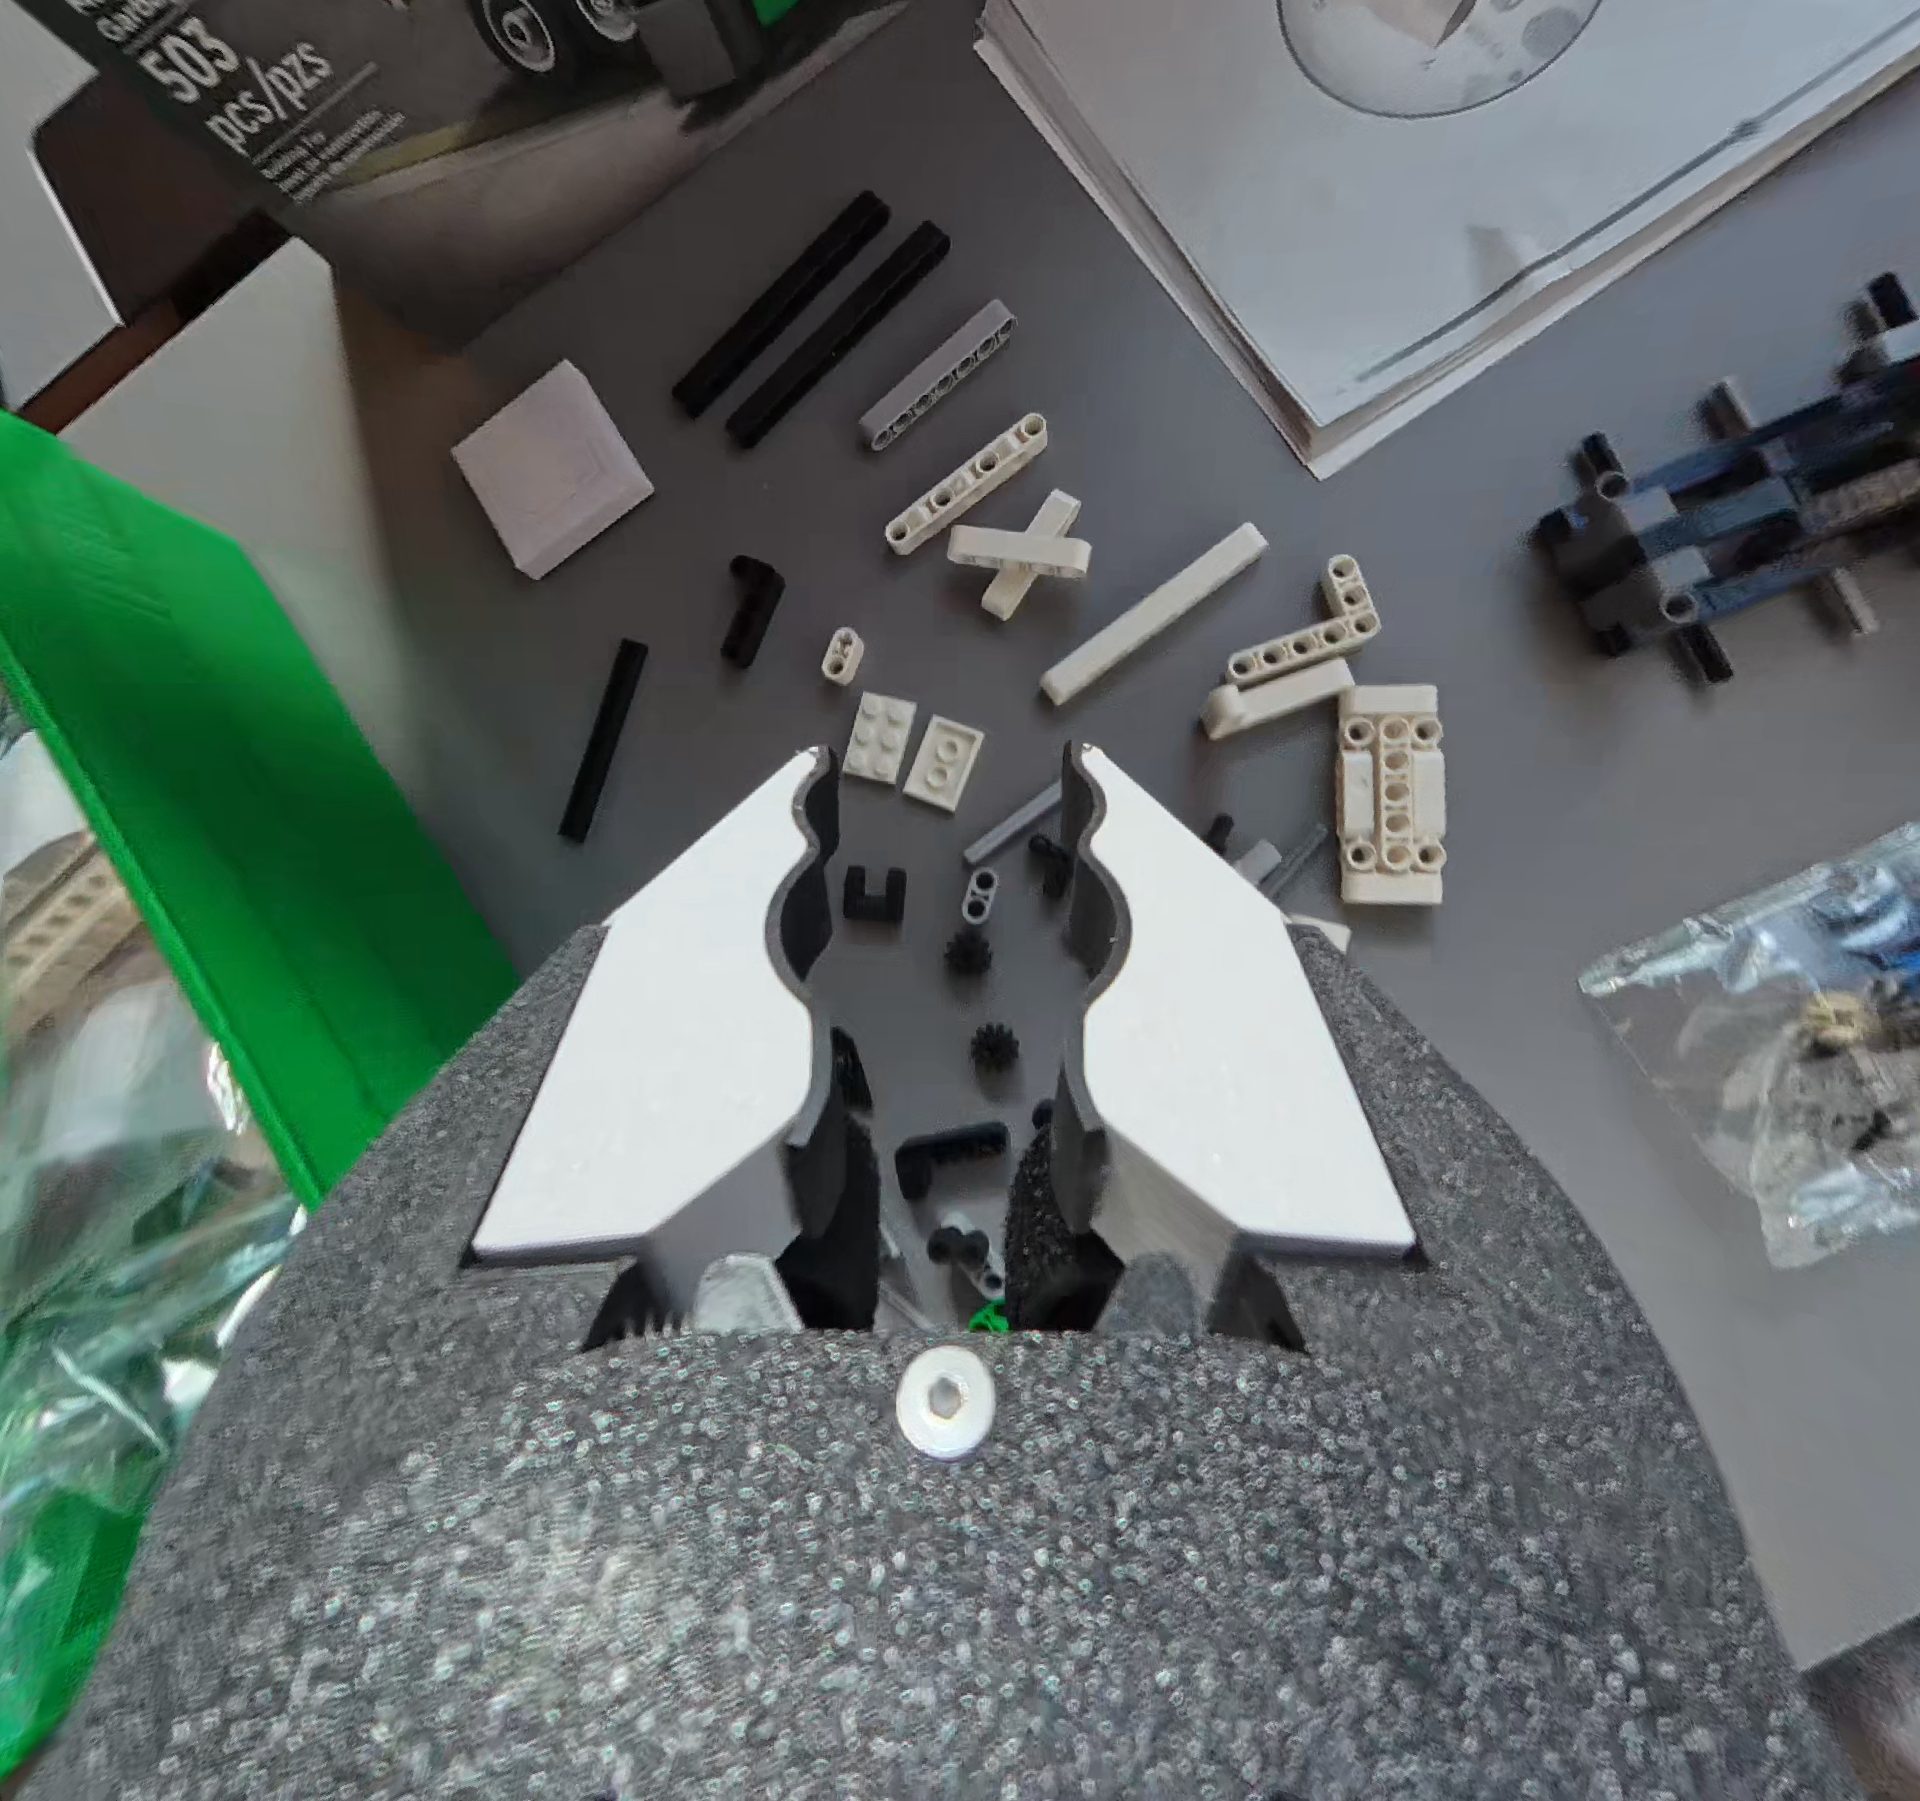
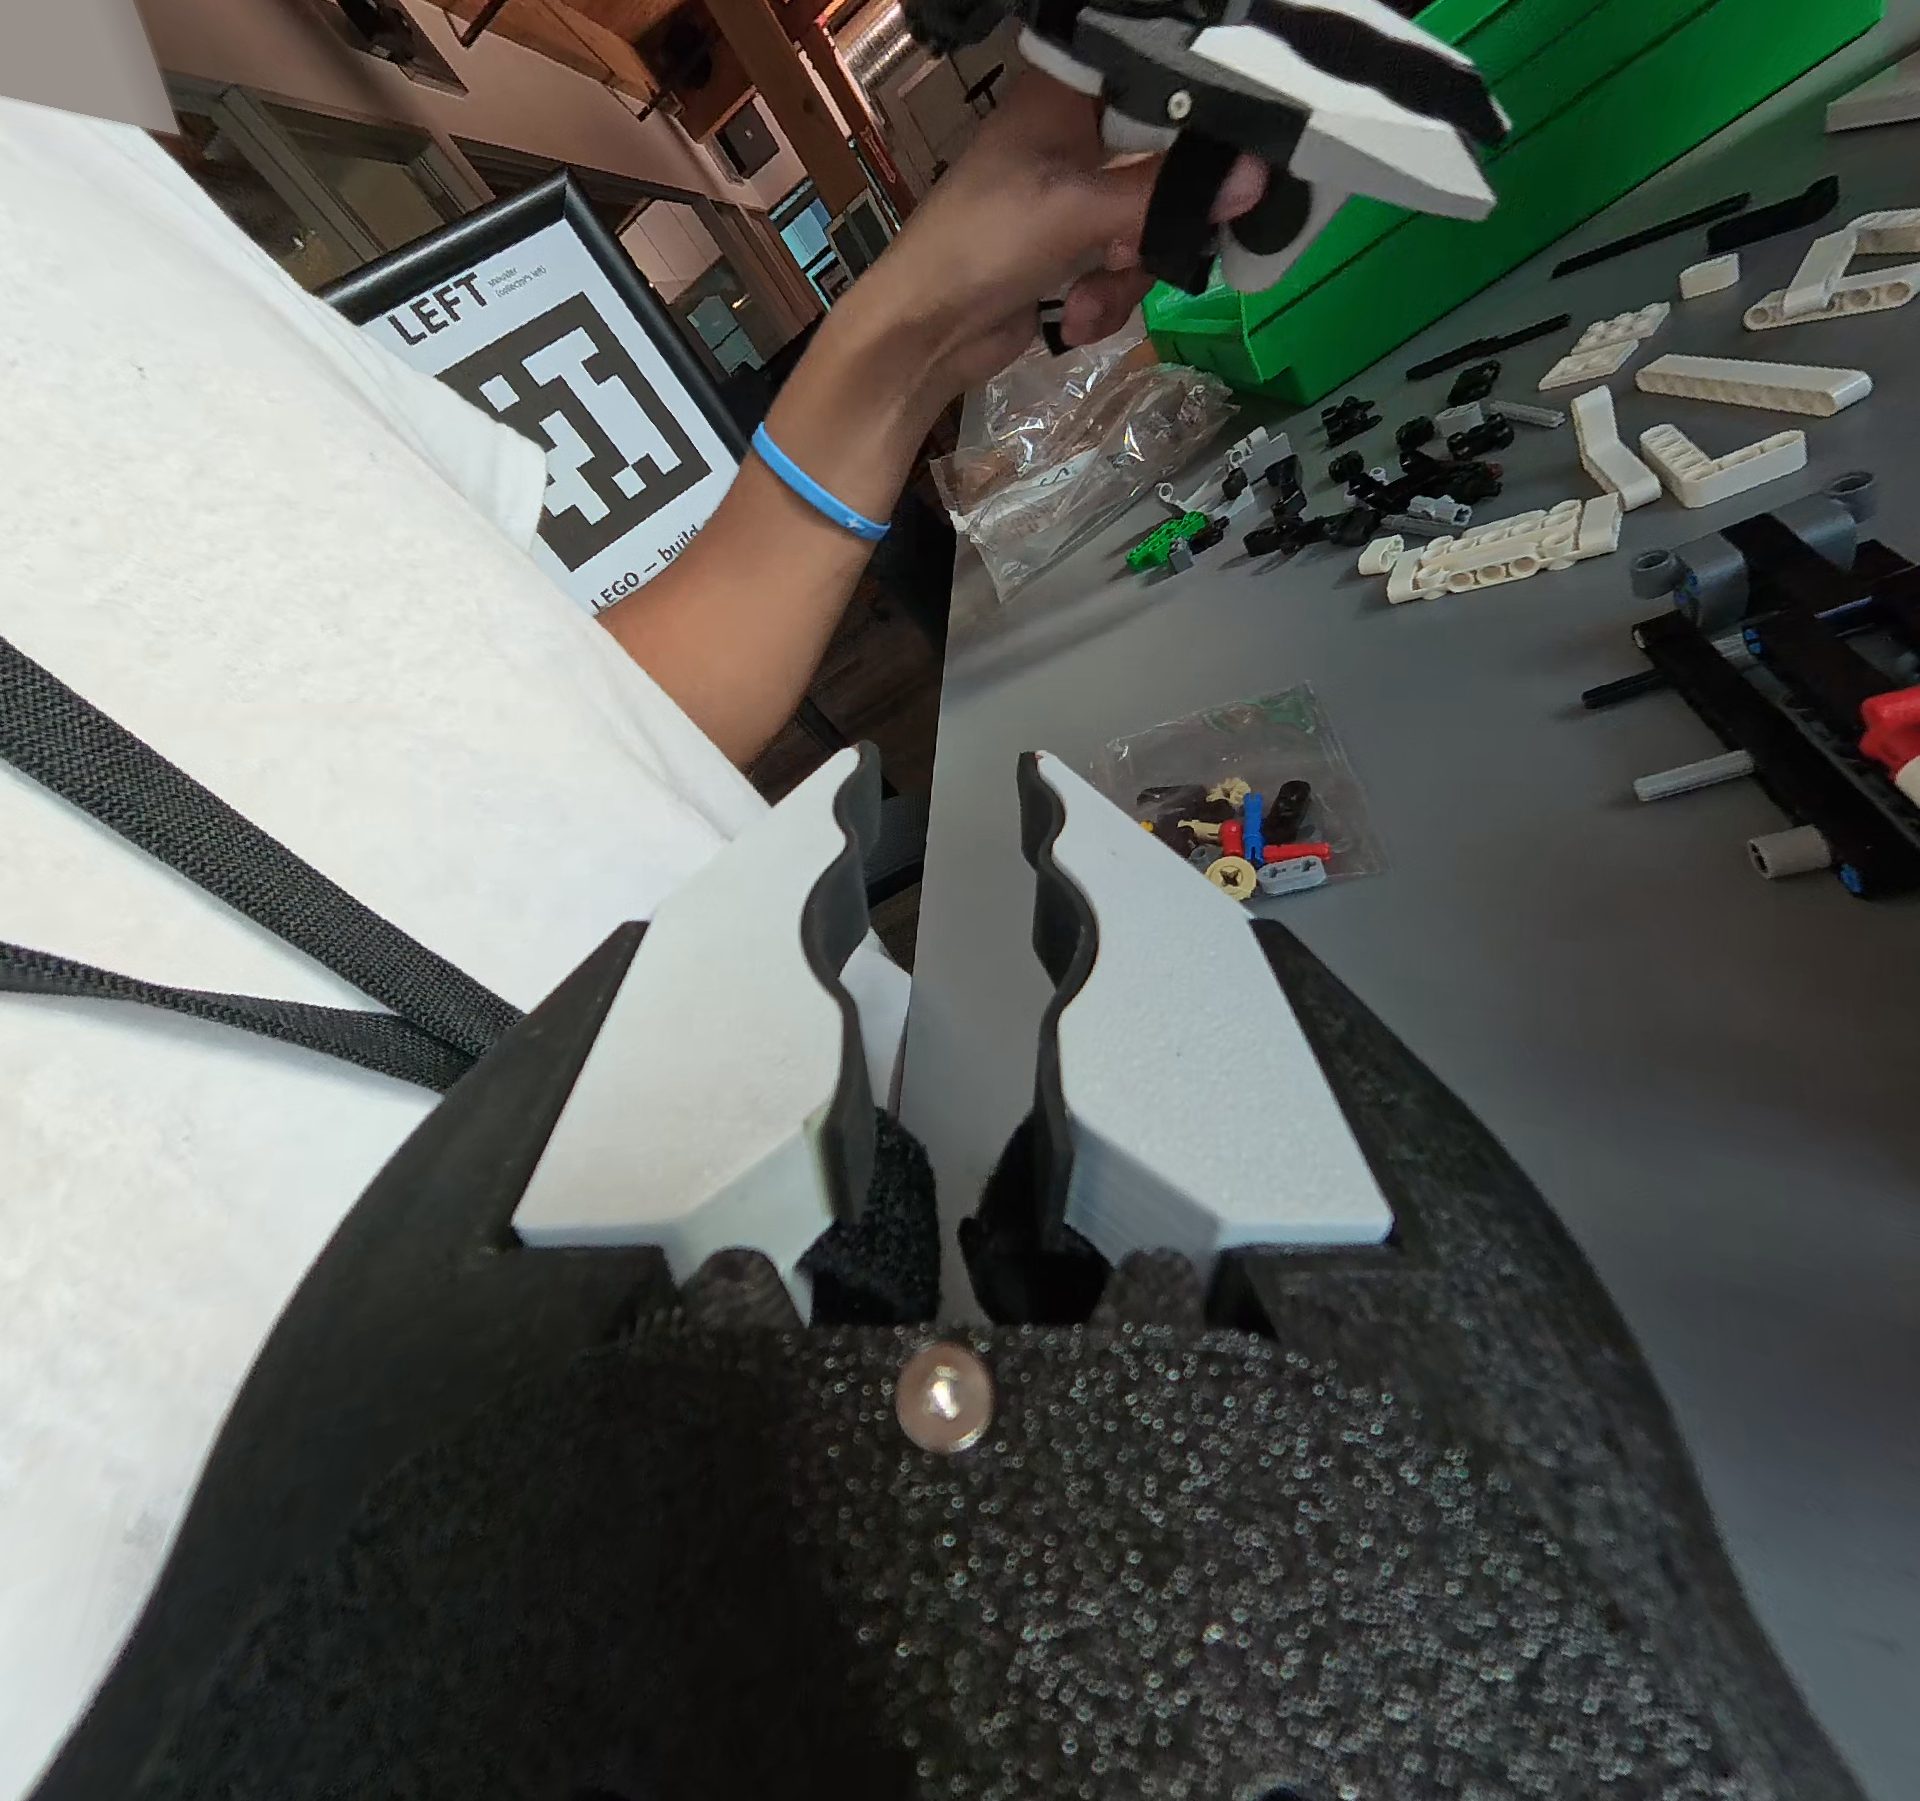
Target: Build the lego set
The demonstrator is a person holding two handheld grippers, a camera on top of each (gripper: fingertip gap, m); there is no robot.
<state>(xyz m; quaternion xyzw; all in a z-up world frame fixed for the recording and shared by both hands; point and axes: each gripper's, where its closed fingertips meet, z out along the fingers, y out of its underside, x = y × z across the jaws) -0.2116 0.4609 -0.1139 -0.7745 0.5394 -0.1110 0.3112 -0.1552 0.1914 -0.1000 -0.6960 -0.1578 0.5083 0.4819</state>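
Fingers (image 1: pixel 727 920) of the left gripper (image 1: pixel 951 785) parted, nothing between the pads, held above a scatter of small building parts on the grey bench top (image 1: pixel 1455 1076). Directly under the gap: a small black notched block (image 1: pixel 873 891), a short grey two-hole connector (image 1: pixel 978 894), two black toothed gears (image 1: pixel 967 951), a slim grey axle (image 1: pixel 1013 824) running under the right fingertip. Just past the tips, two small white plates (image 1: pixel 914 752), one studs-up, one underside-up. Farther toward the back edge, white holed beams (image 1: pixel 966 482), a crossed white pair (image 1: pixel 1023 551), two long black beams (image 1: pixel 810 317), a flat white square tile (image 1: pixel 551 468). Laid out singly and spread apart, probably so each piece can be picked out on its own.

Toward the right side of the bench, a dark blue and black partly built frame (image 1: pixel 1704 536), a white instruction booklet (image 1: pixel 1403 141) at the back right, a clear bag of mixed parts (image 1: pixel 1787 1065) near the front right. At the left edge, a green plastic bin (image 1: pixel 208 764); behind it, the printed set box (image 1: pixel 364 37).

Fingers (image 2: pixel 1143 972) of the right gripper (image 2: pixel 940 764) also parted and bare, held low at the front edge of the bench, straddling that edge, close to the person's white shirt (image 2: pixel 260 712). Nearest thing: a small clear bag of coloured pins (image 2: pixel 1247 816), just beside the right fingertip, not touched. Left gripper seen beyond, raised over the bin, gripped by a hand (image 2: pixel 1039 234) with a blue wristband (image 2: pixel 816 484).
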